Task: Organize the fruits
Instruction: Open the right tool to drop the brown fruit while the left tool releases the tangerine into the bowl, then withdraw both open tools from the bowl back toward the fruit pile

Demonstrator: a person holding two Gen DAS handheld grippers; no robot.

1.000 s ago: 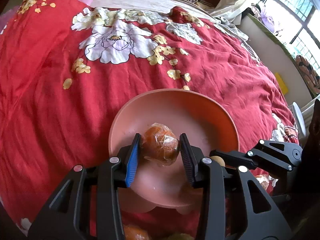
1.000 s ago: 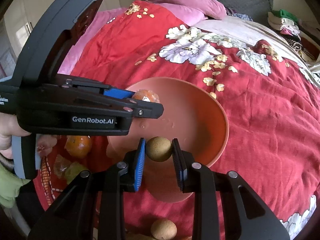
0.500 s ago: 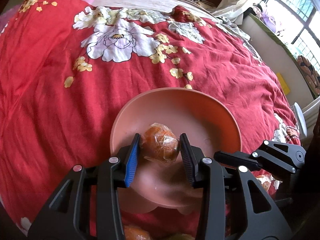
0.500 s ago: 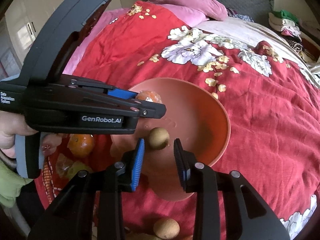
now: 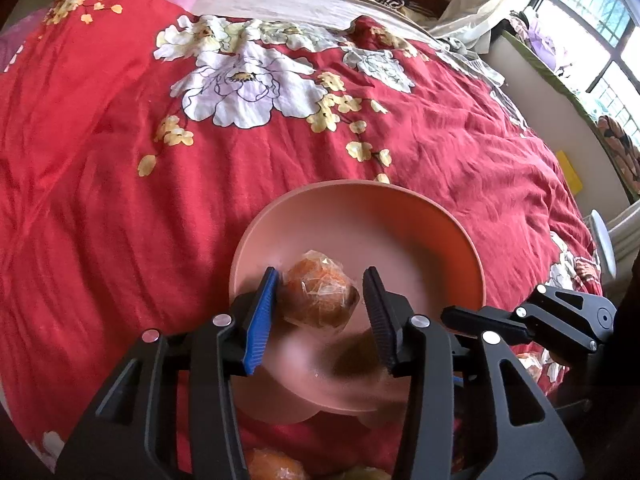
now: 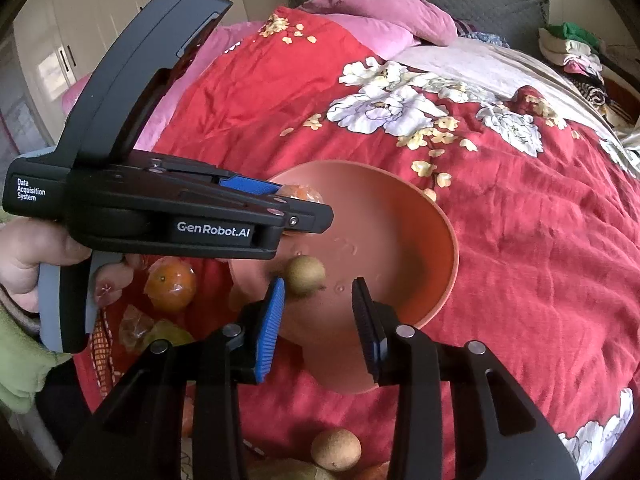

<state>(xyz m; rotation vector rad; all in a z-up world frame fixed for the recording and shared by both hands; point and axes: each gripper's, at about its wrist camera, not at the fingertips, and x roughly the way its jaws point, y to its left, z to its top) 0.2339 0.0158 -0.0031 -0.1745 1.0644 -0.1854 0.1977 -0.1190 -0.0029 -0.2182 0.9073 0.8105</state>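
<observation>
A pink-orange bowl [image 5: 400, 216] [image 6: 436, 240] sits on the red floral bedspread. My left gripper [image 5: 320, 300] is over the bowl with its jaws parted wider than the plastic-wrapped orange [image 5: 320, 296] between them; only the blue left pad touches it. It also shows in the right wrist view [image 6: 304, 194]. My right gripper [image 6: 318, 312] is open at the bowl's near rim. A small brown round fruit [image 6: 306, 274] lies loose in the bowl just beyond its fingertips.
More fruit lies near me on the bedspread: a wrapped orange [image 6: 170, 286], a yellowish wrapped fruit [image 6: 160, 334] and another brown round fruit [image 6: 336, 448]. Pink pillows [image 6: 380, 12] and clothes are at the bed's far end. A window is far right [image 5: 600, 20].
My right gripper opened and let the brown fruit drop into the bowl. My left gripper's jaws widened around the wrapped orange over the bowl.
</observation>
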